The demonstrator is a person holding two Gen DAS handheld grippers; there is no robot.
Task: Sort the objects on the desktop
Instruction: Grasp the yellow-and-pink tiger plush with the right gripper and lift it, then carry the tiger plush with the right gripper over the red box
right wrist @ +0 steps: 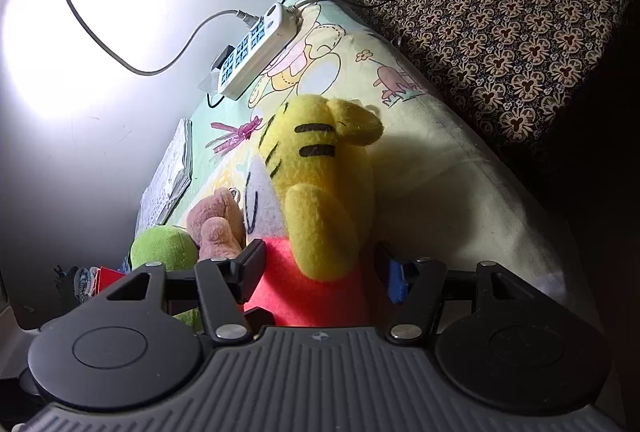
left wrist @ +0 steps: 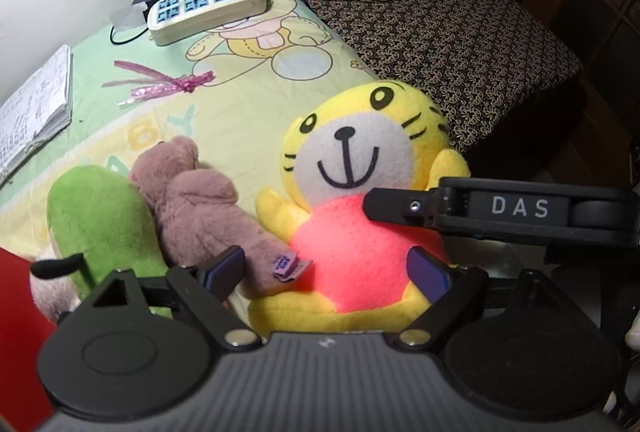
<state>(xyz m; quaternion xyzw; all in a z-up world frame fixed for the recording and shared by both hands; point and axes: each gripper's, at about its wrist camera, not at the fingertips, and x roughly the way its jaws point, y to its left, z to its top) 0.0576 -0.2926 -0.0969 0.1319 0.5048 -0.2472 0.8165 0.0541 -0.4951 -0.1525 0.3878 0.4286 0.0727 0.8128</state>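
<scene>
A yellow tiger plush [left wrist: 360, 168] with a pink belly lies on the baby-print mat [left wrist: 240, 104]. My right gripper [right wrist: 320, 272] is shut on the tiger plush [right wrist: 320, 184] at its pink body; one of its fingers [left wrist: 400, 206] crosses the belly in the left wrist view. My left gripper [left wrist: 328, 272] is open, its blue pads astride the plush's lower body without pressing it. A brown bear plush [left wrist: 200, 208] and a green plush [left wrist: 100, 220] lie to the tiger's left, also in the right wrist view [right wrist: 216, 224], [right wrist: 164, 246].
A white power strip [left wrist: 208, 6] with cables lies at the mat's far end by the wall. A pink ribbon [left wrist: 160, 82] and an open booklet [left wrist: 36, 112] lie on the left. A dark patterned cushion [left wrist: 460, 44] is at the right. A red object [left wrist: 16, 332] is at near left.
</scene>
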